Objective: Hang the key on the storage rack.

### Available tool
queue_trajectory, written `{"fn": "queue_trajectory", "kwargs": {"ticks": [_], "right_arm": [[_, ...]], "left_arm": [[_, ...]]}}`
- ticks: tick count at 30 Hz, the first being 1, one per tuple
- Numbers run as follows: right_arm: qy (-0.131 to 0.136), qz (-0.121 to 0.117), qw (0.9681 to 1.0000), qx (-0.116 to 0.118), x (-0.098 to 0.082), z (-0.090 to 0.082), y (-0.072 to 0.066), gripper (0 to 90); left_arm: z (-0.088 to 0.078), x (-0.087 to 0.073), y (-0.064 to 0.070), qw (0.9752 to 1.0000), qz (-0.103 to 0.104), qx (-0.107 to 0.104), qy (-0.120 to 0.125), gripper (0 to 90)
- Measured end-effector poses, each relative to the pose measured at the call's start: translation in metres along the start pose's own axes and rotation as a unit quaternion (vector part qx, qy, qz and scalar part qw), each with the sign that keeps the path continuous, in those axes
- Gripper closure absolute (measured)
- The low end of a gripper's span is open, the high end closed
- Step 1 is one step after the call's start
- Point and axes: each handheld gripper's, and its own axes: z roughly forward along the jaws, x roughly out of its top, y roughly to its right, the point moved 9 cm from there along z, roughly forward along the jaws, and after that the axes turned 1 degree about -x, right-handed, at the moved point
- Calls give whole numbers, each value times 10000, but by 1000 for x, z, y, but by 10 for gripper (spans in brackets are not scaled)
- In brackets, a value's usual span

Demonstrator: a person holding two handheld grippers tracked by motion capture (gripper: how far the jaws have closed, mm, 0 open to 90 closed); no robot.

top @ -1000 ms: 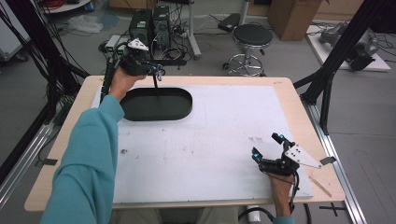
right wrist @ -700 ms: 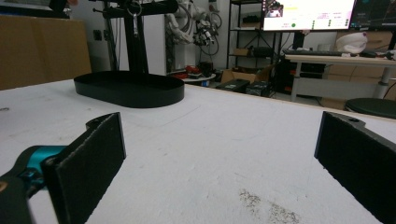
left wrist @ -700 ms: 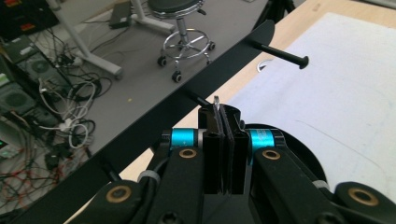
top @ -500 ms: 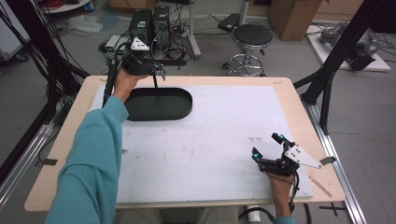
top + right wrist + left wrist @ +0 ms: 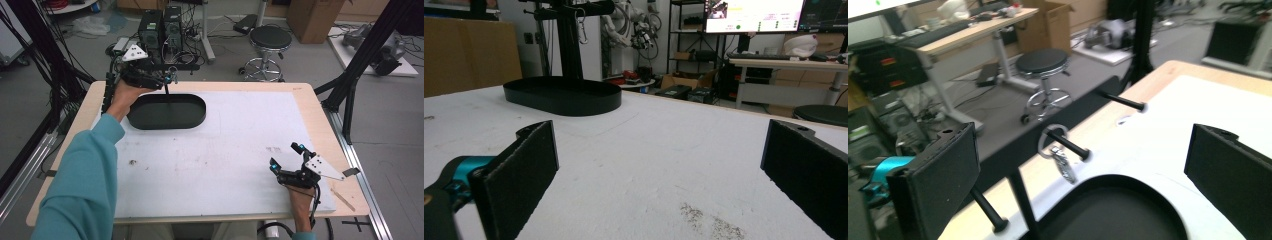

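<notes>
In the high view the left gripper (image 5: 167, 79) hangs at the upper left of the frame, over the far rim of a black oval tray (image 5: 166, 111). The tray is smooth, low-walled and rounded at both ends, with its long axis running left to right across the picture. A thin black post (image 5: 166, 91) rises upright from the tray to a crossbar with round pegs that point out level.

In the left gripper view a silver metal carabiner (image 5: 1062, 161) hangs from the middle peg (image 5: 1068, 144) near the centre of the frame, its ring looped over the peg and its long axis hanging downward. The left claw is released; its jaws have just been opening, and their flat, matte pads stand wide apart with the carabiner beyond them, untouched.

The right gripper (image 5: 286, 157) rests at the lower right of the high view on the white, slightly speckled table cover (image 5: 240, 140), its jaws spread wide and holding nothing.
</notes>
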Motion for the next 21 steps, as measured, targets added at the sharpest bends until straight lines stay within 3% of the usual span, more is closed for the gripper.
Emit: {"fn": "queue_trajectory", "kwargs": {"ticks": [5,10,14,21], "right_arm": [[-5,-39,10000,-8,0,0,0,11],[-6,-28,10000,-5,0,0,0,11],[0,-31,10000,-13,0,0,0,11],[3,-46,10000,-21,0,0,0,11]], "left_arm": [[-26,-5,17,9993,53,-305,213,17],[-59,-17,37,9971,15,-521,556,17],[-86,-30,51,9953,92,-538,800,17],[-125,-69,69,9944,-39,-497,935,17]]}}
